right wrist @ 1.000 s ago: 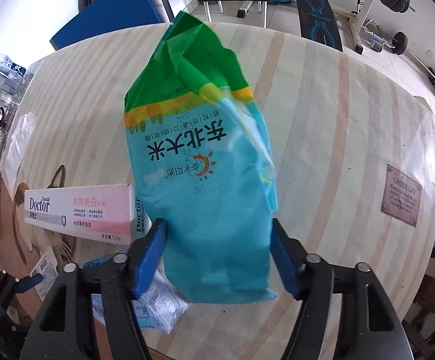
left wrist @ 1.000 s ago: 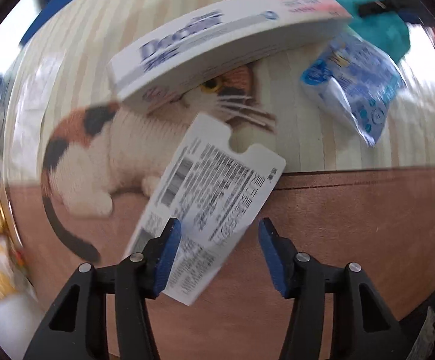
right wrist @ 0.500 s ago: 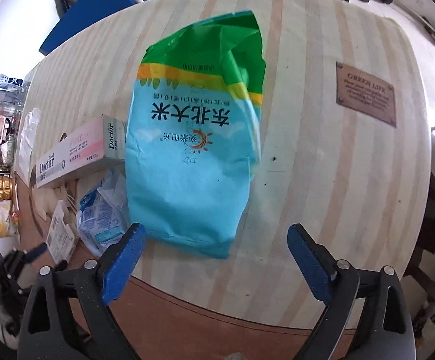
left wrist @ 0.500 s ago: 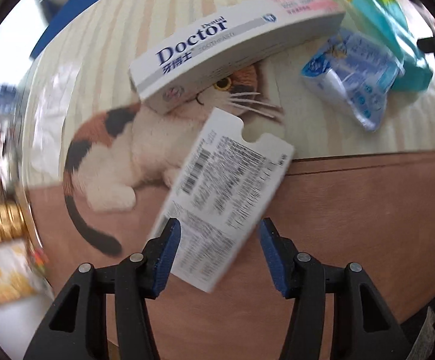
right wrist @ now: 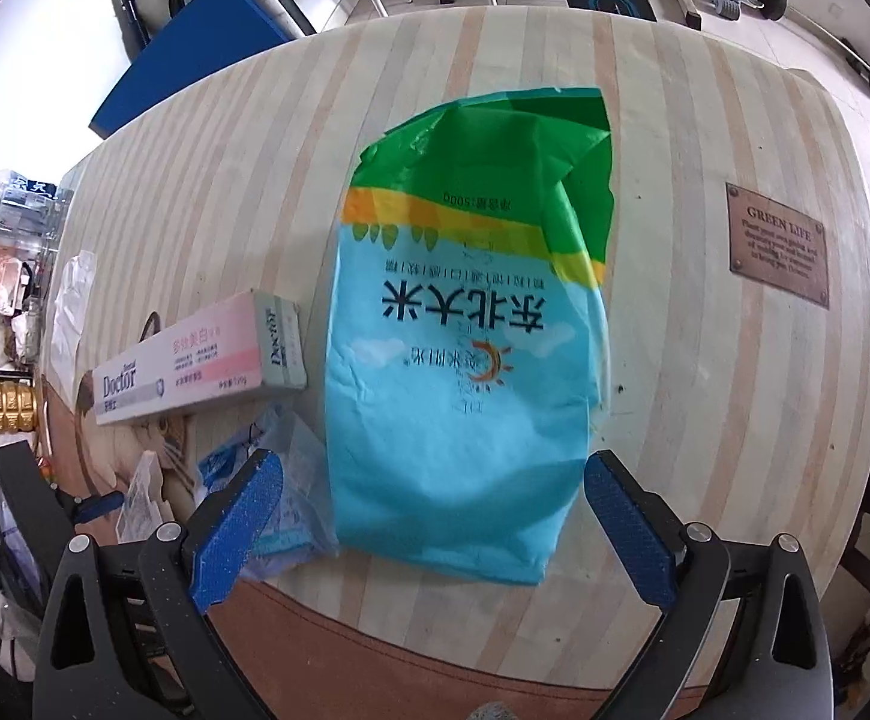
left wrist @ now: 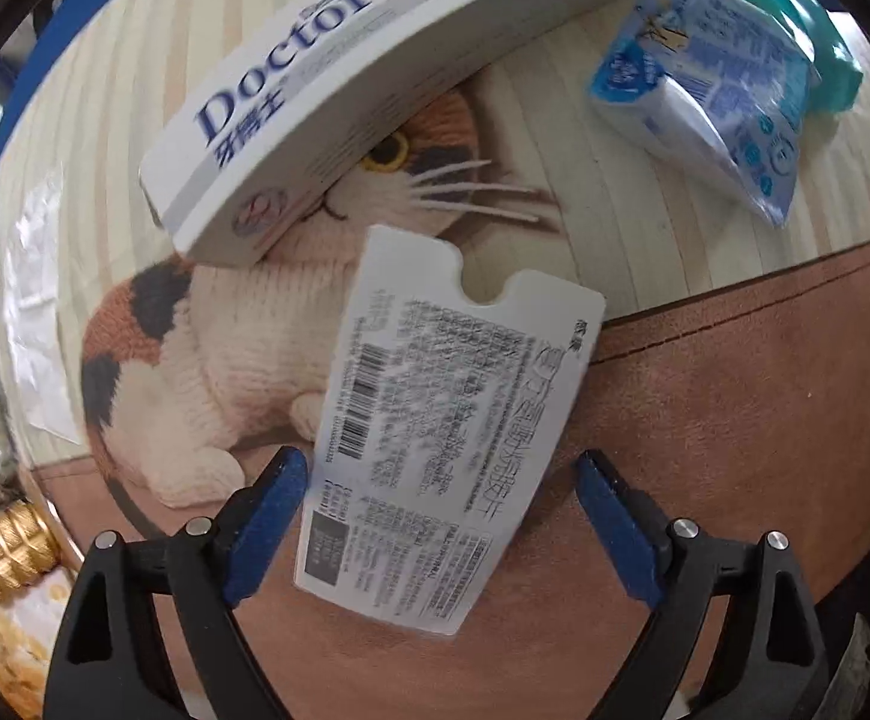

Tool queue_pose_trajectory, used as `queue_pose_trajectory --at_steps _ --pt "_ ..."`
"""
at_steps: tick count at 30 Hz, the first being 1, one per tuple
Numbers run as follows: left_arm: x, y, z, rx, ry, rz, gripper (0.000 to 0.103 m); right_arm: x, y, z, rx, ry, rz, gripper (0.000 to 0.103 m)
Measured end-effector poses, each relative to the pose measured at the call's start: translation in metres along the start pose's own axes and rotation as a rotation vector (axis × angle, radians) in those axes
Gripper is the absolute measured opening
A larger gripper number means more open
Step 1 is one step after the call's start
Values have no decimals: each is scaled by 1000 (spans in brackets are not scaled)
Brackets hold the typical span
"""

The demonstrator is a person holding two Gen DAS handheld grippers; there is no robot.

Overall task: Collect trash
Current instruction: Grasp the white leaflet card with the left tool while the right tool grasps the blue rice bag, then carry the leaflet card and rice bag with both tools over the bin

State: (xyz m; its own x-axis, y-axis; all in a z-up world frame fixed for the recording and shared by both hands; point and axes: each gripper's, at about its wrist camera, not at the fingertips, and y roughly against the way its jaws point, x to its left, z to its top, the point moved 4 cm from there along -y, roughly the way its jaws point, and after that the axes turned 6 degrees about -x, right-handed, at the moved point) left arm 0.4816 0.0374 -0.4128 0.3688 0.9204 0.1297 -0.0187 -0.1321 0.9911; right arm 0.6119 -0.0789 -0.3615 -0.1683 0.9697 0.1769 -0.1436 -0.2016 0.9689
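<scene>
A white printed card (left wrist: 444,420) lies on the table mat, its near end between the open fingers of my left gripper (left wrist: 441,516). Behind it lies a Doctor toothpaste box (left wrist: 375,78), and to the right a blue-white plastic wrapper (left wrist: 711,90). In the right wrist view a large blue and green rice bag (right wrist: 471,348) lies flat on the striped table. My right gripper (right wrist: 435,525) is open over the bag's near end, not holding it. The toothpaste box (right wrist: 195,366) and the wrapper (right wrist: 279,480) lie to its left.
A cat picture (left wrist: 243,324) covers the mat's left side, with a brown border (left wrist: 735,420) at the near edge. A brass plaque (right wrist: 780,243) is fixed to the table at right. A clear plastic sheet (right wrist: 72,306) and clutter (right wrist: 3,228) sit at far left.
My right gripper opened and let the rice bag drop flat onto the table. My left gripper moved closer to the white card and opened wider around it.
</scene>
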Motion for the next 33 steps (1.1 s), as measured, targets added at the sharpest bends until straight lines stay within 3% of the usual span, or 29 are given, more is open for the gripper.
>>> queue_pose_trajectory --at_steps 5,9,10,15,18,22,24,26,27,30,33 --pt "-5 12 -2 -64 105 -19 74 -3 -16 6 18 -2 -47 102" --pt "-14 17 -10 -86 297 -87 74 -5 -21 1 16 -22 -43 99" --pt "-19 17 -14 -88 330 -100 74 -7 -20 -1 14 -27 -42 88" --pt "-38 16 -35 -62 610 -166 74 -18 -14 -16 30 -11 -51 88" --pt "-60 18 -36 -56 724 -211 75 -28 -7 -37 60 42 -78 88" --pt "-87 17 -37 -51 670 -147 75 -35 -9 -72 142 121 -100 89" --pt "-94 12 -33 -44 642 -111 77 -37 -12 -79 161 149 -138 94" --pt "-92 15 -26 -46 630 -81 79 -32 -14 -82 136 180 -169 102" --pt "-108 14 -17 -49 630 -81 79 -29 -13 -80 117 183 -170 103" --pt "-82 13 -33 -69 640 -94 76 -25 -15 -74 94 172 -171 103" --pt "-83 11 -34 -91 631 -78 74 -23 -18 -65 52 131 -179 103"
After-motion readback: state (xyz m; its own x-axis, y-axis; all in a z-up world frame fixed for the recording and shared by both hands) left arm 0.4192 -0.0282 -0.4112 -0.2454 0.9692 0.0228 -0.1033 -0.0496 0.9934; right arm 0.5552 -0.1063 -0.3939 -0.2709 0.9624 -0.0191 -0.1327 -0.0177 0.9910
